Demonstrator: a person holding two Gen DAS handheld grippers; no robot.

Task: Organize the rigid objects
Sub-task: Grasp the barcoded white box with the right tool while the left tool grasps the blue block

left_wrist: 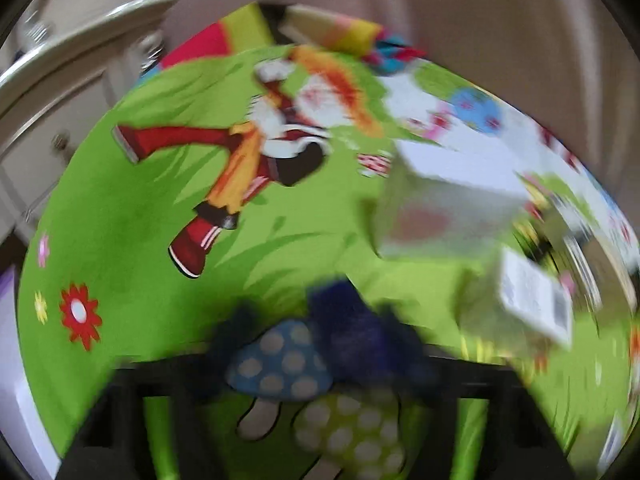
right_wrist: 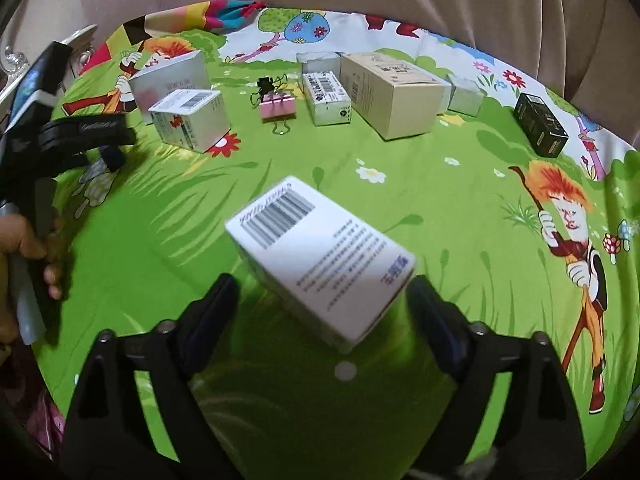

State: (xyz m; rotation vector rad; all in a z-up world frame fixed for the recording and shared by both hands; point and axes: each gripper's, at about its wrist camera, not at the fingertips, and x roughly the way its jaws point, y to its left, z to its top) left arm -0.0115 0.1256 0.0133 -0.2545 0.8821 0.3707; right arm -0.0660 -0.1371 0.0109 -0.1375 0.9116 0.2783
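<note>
The right gripper [right_wrist: 320,304] stood with jaws spread, its fingers [right_wrist: 218,304] flanking but not pressing the white rectangular cardboard carton with a barcode [right_wrist: 316,256], which lay skewed near the front edge of the green cartoon-printed cloth [right_wrist: 440,184]. The left gripper [left_wrist: 320,344], blurred, appeared clenched on nothing. In my judgement, a sound grasp required squaring the jaws to the carton's long sides before closing, then setting it beside the white boxes [right_wrist: 188,120] toward the far left corner.
</note>
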